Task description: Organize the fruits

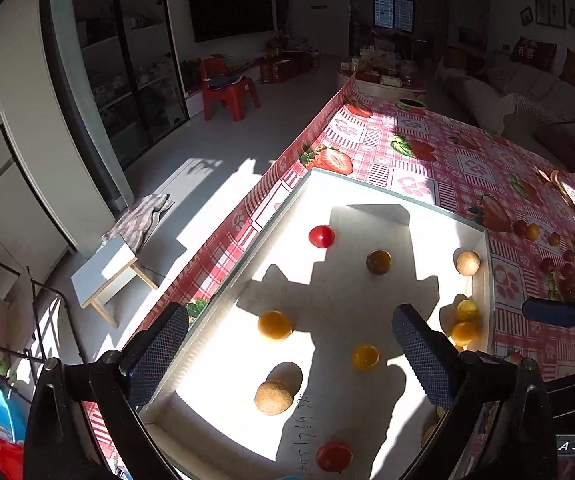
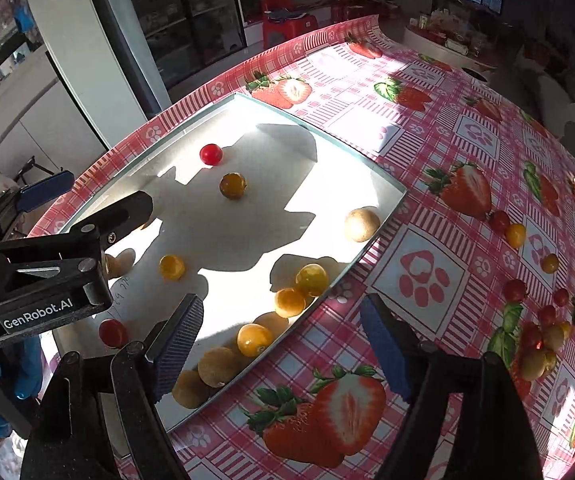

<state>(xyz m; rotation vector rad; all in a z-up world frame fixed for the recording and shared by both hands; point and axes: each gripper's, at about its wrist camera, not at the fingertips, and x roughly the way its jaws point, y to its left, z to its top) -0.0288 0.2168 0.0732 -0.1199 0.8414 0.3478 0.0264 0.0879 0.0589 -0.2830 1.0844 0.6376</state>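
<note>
both grippers, left & right, wide open w/ nothing held; round fruit in white tray may roll if bumped.

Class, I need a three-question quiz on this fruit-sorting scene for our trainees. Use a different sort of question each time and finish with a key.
1. True or false: the left gripper is clamped on a fruit.
2. Multiple choice: the white tray lies on A) a bare wooden table, B) a pink strawberry-print tablecloth, C) the floor.
3. Fill the gap: the red tomato farthest from the grippers lies ____ the tray.

Key:
1. False; its jaws stand open with nothing between the pads.
2. B.
3. Inside.
</note>
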